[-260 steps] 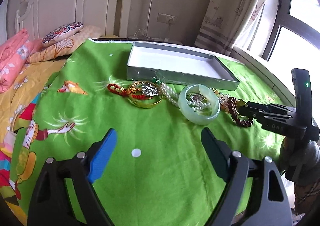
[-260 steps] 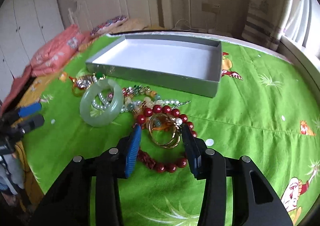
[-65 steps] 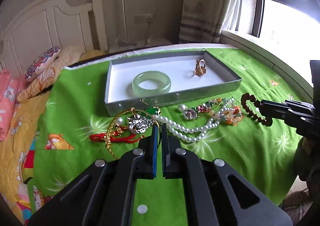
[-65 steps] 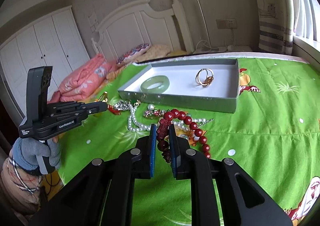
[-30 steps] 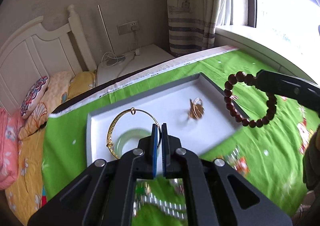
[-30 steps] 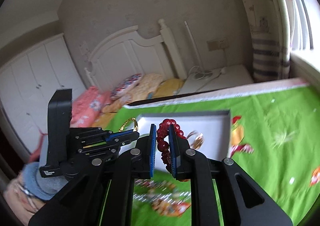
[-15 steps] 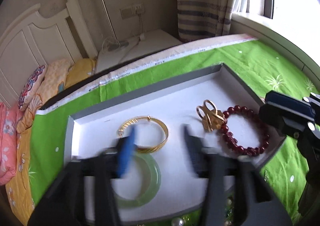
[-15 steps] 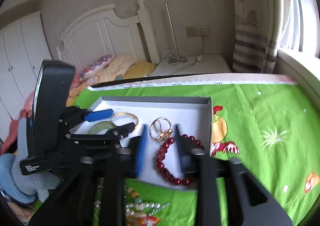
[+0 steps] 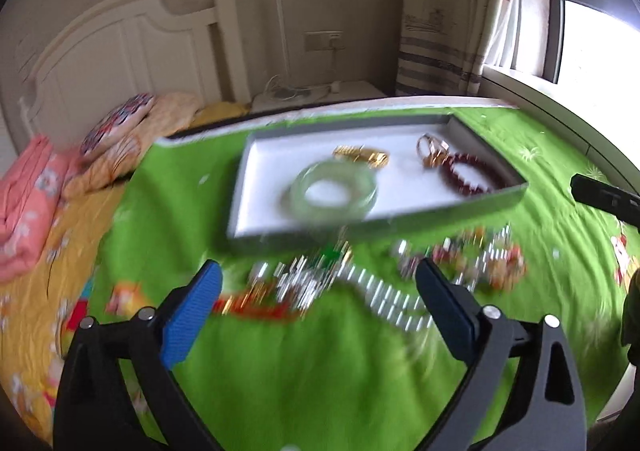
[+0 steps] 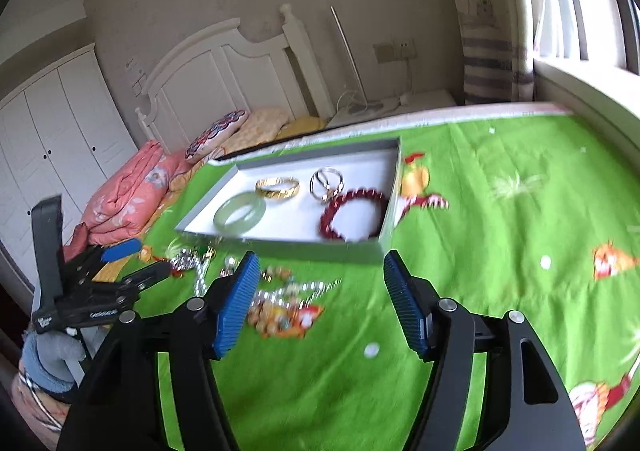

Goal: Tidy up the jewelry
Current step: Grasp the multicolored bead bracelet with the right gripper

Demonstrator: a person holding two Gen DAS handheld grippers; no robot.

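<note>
Both hand-held grippers are empty right now. The left hand-held gripper (image 9: pixel 316 305) has its jaws spreading wide, nothing between the pads, just green cartoon-print bedsheet (image 9: pixel 304 379) under it. The right hand-held gripper (image 10: pixel 320 303) is also opening, roughly a medium gap, also with nothing in it.

Just past the left gripper's fingertips there's a blurry heap of loose jewelry (image 9: pixel 360 283) on the sheet: a string of pearly white beads, something red and gold toward the left finger, and a multicoloured beaded bit out toward the right finger. From the right wrist camera the same heap sits right at and behind its left blue pad (image 10: pixel 236 307), spreading out to the left of it.

Beyond the heap is the shallow grey tray with a white inside (image 9: pixel 240 195), lying flat on the bed. Inside, the pale green jade bangle (image 9: pixel 334 191) is nearest the grippers on the left side, the gold bangle (image 9: pixel 362 156) sits just behind it, the pair of linked metal rings (image 9: pixel 432 149) is further right, and the dark red bead bracelet (image 9: pixel 468 179) lies by the right wall, touching or nearly touching the rings.

Further back: pink folded quilt (image 10: pixel 128 191), patterned pillow (image 10: pixel 216 131), white headboard (image 10: pixel 224 79).
</note>
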